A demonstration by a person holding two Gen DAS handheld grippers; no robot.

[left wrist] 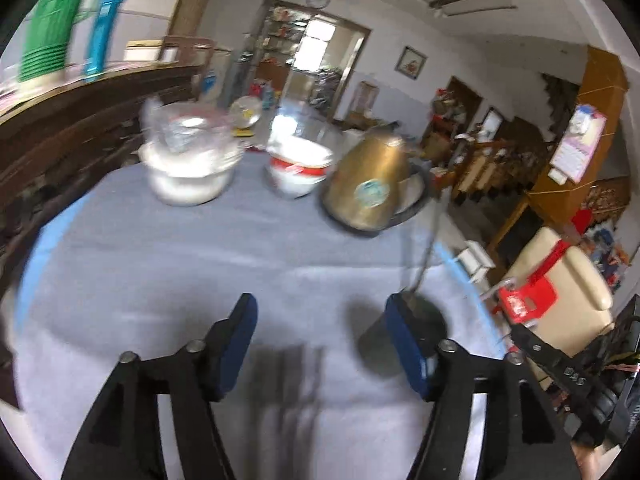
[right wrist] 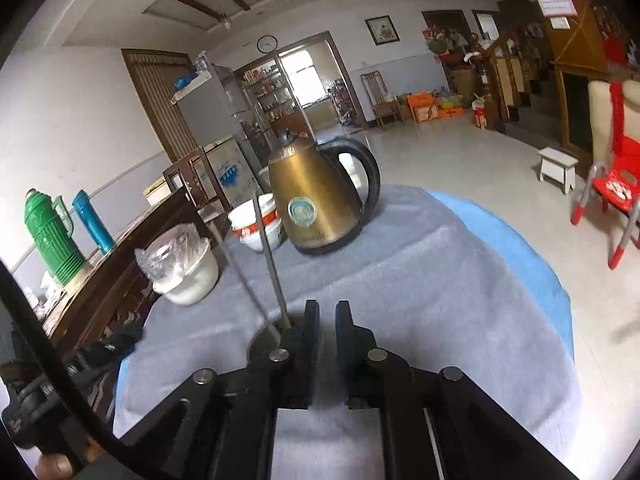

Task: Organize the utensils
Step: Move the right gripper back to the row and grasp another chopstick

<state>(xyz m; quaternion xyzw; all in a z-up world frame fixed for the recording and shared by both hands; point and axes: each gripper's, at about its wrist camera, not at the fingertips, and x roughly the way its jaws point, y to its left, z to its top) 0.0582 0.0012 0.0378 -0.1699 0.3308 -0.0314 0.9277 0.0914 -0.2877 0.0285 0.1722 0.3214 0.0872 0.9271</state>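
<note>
1. 2 chopsticks [right wrist: 262, 256] stand in a dark holder [left wrist: 420, 316] at the right gripper's [right wrist: 327, 320] 11 o'clock.
2. Left gripper [left wrist: 320, 332] gapes wide, empty; right narrow, empty.
3. Chopsticks look thin, stiff, slippery: pinch mid-shaft.

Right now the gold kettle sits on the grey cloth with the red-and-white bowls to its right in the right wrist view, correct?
Not quite. In the right wrist view the red-and-white bowls sit to the left of the gold kettle, not its right. The kettle does stand on the grey cloth.
</note>
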